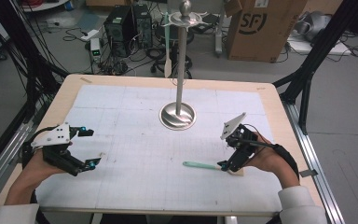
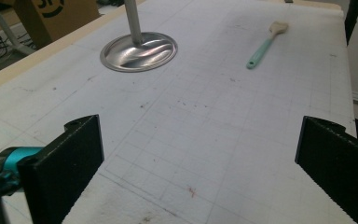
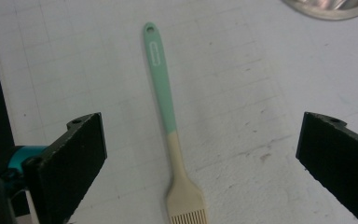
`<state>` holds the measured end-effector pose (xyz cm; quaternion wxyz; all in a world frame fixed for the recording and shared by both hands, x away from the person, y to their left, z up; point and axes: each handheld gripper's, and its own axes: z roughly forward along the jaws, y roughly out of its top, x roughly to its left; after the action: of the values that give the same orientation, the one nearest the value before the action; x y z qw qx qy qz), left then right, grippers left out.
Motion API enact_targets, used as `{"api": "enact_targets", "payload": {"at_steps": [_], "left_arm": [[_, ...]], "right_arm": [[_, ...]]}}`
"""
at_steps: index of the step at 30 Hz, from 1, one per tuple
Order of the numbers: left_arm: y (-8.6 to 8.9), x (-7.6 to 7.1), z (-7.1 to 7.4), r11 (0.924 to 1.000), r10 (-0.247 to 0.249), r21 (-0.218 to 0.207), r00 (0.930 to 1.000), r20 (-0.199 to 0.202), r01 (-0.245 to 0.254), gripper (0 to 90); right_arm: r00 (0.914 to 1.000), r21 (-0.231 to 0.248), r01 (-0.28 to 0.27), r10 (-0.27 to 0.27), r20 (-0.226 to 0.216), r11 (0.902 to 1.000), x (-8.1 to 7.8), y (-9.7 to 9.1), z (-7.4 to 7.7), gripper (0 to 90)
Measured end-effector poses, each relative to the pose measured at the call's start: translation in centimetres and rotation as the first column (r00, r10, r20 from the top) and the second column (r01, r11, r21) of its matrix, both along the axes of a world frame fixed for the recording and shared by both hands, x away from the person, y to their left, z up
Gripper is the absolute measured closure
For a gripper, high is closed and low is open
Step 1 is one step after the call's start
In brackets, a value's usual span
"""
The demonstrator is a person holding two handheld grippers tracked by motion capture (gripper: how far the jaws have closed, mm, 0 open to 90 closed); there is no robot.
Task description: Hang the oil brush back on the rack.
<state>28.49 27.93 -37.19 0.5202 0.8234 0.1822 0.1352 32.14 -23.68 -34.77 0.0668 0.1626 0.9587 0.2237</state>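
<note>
Both jaws of the right gripper (image 3: 200, 154) stand apart — pastry brush (image 3: 168, 121) lies lengthwise between, handle pointing away.

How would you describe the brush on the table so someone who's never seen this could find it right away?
Start at the tall metal stand on its round base mid-table, then look toward the near right, where the right gripper hovers open. Flat on the white gridded mat there lies the pastry brush: a slim mint-green handle with a hanging hole, ending in a cream bristled head.
</note>
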Motion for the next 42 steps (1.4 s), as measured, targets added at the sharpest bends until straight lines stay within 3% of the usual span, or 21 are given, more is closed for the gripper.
{"api": "enact_targets", "payload": {"at_steps": [19,22,27,33,42], "left_arm": [[-0.1,-0.1,-0.1,1.0,-0.003,0.002,1.0,-0.002,0.003,1.6],[-0.1,-0.1,-0.1,1.0,-0.003,-0.001,1.0,-0.003,0.003,1.6],[-0.1,0.0,-0.1,1.0,-0.003,0.003,1.0,-0.003,0.003,1.6],[-0.1,0.0,-0.1,1.0,-0.003,0.001,1.0,-0.004,0.003,1.6],[-0.1,0.0,-0.1,1.0,-0.002,-0.002,1.0,-0.007,0.002,1.6]], "right_arm": [[0.9978,-0.119,-0.043,0.036,-0.056,0.992,-0.2,1.1,-3.9,6.6],[0.9971,-0.13,-0.041,0.032,-0.069,0.9906,-0.1,1.2,-4.4,14.1],[0.9943,-0.147,-0.058,0.044,-0.097,0.9874,0.0,1.2,-4.9,18.0],[0.9892,-0.177,-0.082,0.058,-0.135,0.9809,0.1,1.5,-5.3,35.1],[0.9871,-0.203,-0.088,0.058,-0.149,0.9752,0.3,1.8,-5.5,49.0]]}}
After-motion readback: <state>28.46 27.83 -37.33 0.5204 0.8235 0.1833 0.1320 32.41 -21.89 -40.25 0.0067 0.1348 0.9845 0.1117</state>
